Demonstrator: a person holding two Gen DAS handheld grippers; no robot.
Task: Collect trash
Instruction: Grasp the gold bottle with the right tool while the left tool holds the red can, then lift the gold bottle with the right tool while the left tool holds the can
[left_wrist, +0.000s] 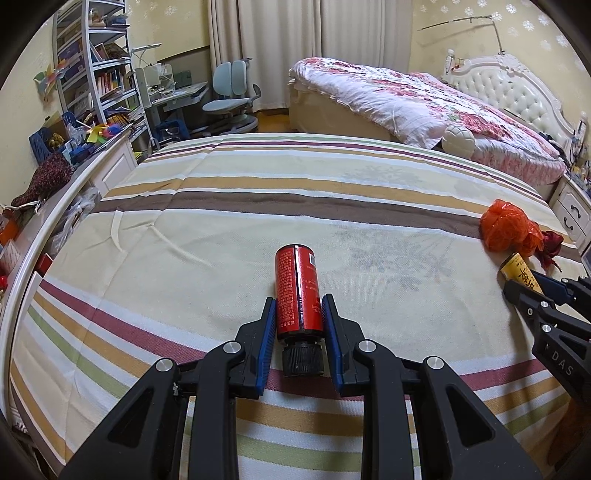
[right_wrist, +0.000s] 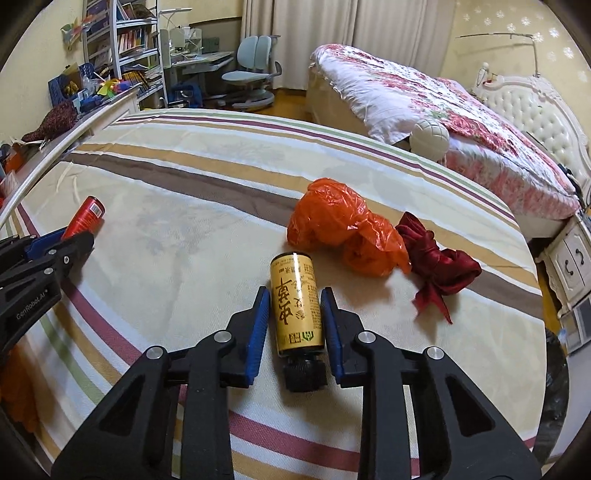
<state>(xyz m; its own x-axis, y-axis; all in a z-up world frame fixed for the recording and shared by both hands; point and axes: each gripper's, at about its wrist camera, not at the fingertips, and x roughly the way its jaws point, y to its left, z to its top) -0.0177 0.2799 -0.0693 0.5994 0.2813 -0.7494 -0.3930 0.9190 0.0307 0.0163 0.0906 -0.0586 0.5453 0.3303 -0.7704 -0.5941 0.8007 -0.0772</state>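
A red bottle (left_wrist: 297, 291) with a black cap lies on the striped bedsheet (left_wrist: 221, 229), cap toward me. My left gripper (left_wrist: 299, 299) is shut on it, a blue pad pressed against each side. In the right wrist view a yellow bottle (right_wrist: 297, 306) with a black cap lies the same way, and my right gripper (right_wrist: 294, 291) is shut on its sides. A crumpled orange plastic bag (right_wrist: 340, 229) and a dark red cloth (right_wrist: 436, 266) lie just beyond the yellow bottle. At that view's left edge the left gripper (right_wrist: 74, 240) shows with the red bottle (right_wrist: 86, 216).
A second bed with a floral quilt (left_wrist: 406, 99) stands behind, and a white nightstand (right_wrist: 569, 254) at the right. Along the left runs a white rail with a cluttered shelf (left_wrist: 55, 147). A desk and a pale blue chair (left_wrist: 229, 96) are at the back.
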